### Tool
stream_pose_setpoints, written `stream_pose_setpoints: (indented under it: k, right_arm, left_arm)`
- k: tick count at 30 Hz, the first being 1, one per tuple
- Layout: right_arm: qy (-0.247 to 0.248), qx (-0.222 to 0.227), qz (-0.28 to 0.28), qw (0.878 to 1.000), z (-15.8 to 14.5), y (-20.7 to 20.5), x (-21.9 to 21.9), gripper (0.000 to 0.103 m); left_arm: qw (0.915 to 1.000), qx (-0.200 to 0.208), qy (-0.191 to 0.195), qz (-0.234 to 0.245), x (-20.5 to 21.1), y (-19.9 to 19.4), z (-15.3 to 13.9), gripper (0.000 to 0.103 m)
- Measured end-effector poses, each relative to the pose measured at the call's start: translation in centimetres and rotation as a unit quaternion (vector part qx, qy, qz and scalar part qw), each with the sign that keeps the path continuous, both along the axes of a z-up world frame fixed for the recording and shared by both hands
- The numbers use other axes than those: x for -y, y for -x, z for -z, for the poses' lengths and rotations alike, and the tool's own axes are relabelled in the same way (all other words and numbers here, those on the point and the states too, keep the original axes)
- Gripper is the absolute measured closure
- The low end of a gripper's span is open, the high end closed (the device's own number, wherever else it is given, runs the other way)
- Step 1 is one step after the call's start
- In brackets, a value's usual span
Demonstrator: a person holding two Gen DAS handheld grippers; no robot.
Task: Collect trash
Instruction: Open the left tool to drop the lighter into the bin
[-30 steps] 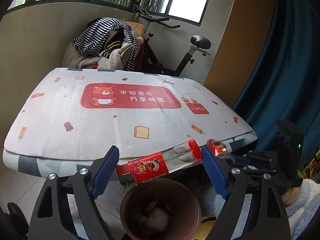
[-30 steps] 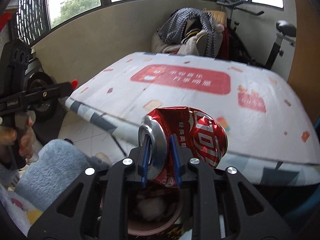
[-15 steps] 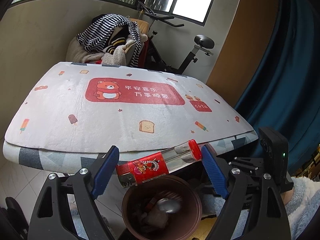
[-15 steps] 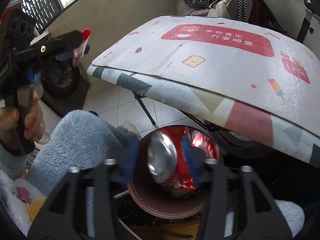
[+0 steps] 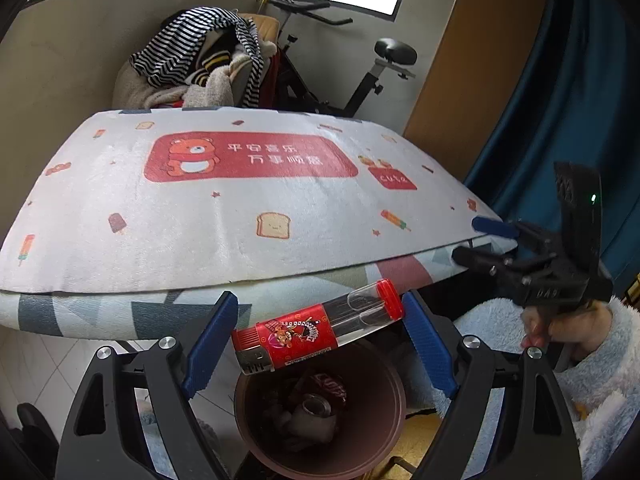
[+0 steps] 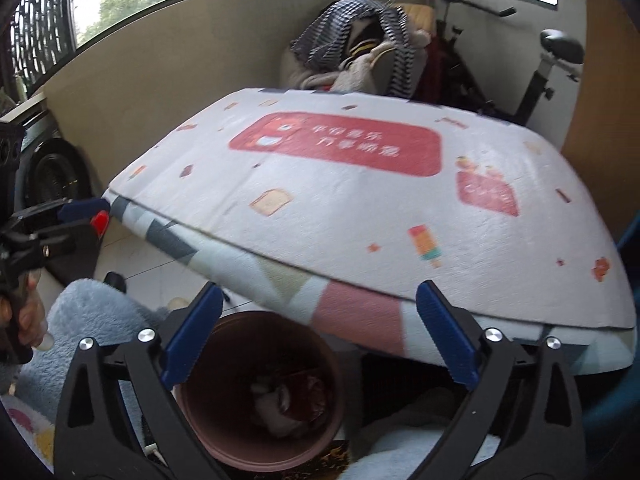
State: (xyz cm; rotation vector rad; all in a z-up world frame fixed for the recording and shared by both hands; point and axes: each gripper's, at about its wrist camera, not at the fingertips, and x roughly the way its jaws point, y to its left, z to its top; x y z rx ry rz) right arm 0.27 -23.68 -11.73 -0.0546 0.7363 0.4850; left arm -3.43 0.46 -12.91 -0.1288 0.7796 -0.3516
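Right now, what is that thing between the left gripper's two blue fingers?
A red lighter with a clear end lies crosswise between the left gripper fingers, above the brown trash bin. The left wrist view shows it.
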Motion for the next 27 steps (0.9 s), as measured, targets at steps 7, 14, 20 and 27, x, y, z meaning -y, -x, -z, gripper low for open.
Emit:
stream_pose_setpoints:
  k: [7,14,20,27]
  right_arm:
    - [-0.004,0.004,0.023,1.000,-1.6,-1.9,4.6,0.006]
    - [-0.005,0.005,0.033,0.999,-1.4,-3.0,5.7,0.006]
    - [-0.005,0.009,0.038,0.999,-1.1,-2.8,5.3,0.006]
    - [0.002,0.015,0.044,0.999,-1.4,-2.4,4.6,0.006]
  left_arm:
    - [0.9993,-0.023,-0.023,0.018,2.0,-1.0,2.0,0.021]
    - [0.9974,-0.047,-0.040,0.039,3.7,-1.7,3.8,0.021]
    - [0.9957,-0.059,-0.045,0.055,4.8,-2.0,4.4,0.010]
    - [0.9985,-0.009,-0.054,0.003,3.1,-1.9,1.1,0.007]
